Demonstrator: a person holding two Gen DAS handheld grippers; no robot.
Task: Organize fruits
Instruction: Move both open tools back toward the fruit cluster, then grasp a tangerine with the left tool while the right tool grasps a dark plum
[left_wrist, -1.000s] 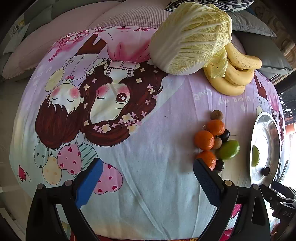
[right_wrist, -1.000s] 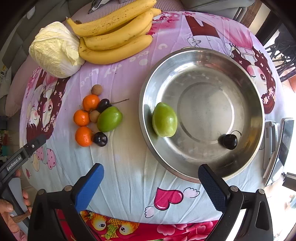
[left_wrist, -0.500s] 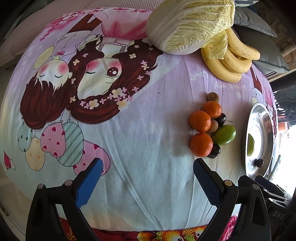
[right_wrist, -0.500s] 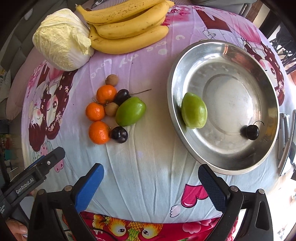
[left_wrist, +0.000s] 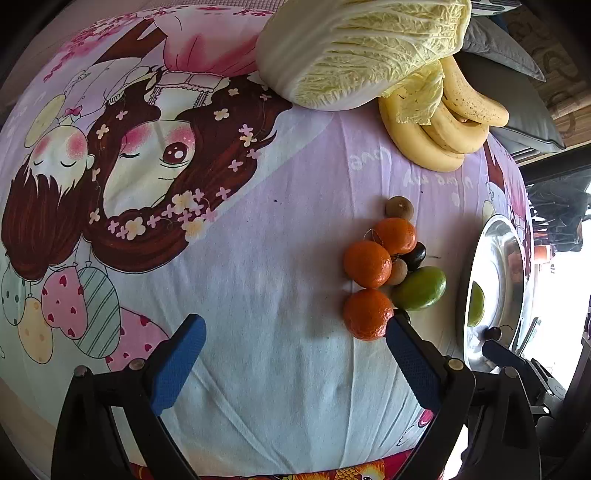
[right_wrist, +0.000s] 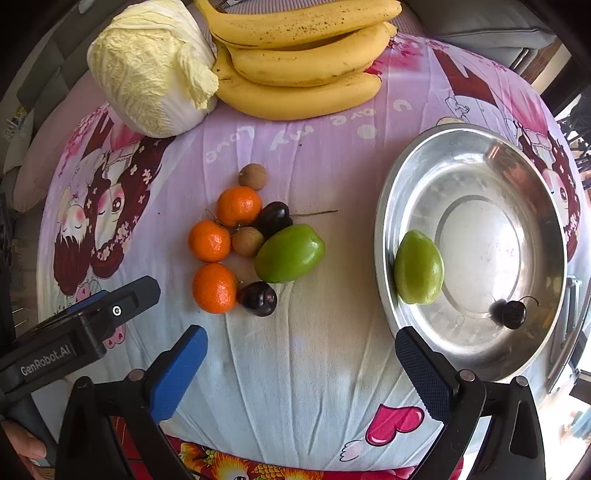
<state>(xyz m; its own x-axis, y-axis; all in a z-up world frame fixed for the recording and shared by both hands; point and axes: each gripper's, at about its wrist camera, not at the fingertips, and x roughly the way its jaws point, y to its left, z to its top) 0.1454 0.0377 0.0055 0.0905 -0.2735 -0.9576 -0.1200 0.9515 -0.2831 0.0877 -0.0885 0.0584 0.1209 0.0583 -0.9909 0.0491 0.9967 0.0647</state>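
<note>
A cluster of small fruit lies on the cartoon-print cloth: three oranges (right_wrist: 214, 288), a green fruit (right_wrist: 290, 253), two dark cherries (right_wrist: 258, 298) and two brown longans (right_wrist: 252, 176). A steel bowl (right_wrist: 391, 206) to the right holds another green fruit (right_wrist: 419, 266) and a cherry (right_wrist: 511, 314). My left gripper (left_wrist: 291, 358) is open and empty, its right finger beside the nearest orange (left_wrist: 367, 314). My right gripper (right_wrist: 299, 369) is open and empty, hovering in front of the cluster and bowl. The left gripper's body (right_wrist: 74, 332) shows in the right wrist view.
A napa cabbage (right_wrist: 151, 66) and a bunch of bananas (right_wrist: 299, 62) lie at the back of the table. Grey cushions (left_wrist: 509, 55) sit behind them. A metal object (right_wrist: 570, 325) lies right of the bowl. The cloth's front edge (right_wrist: 295, 469) is close below both grippers.
Both grippers have moved forward and closer to the fruit cluster. The left gripper's right finger now reaches the nearest orange. The right view has shifted left, away from the bowl. Jaws stay open.
</note>
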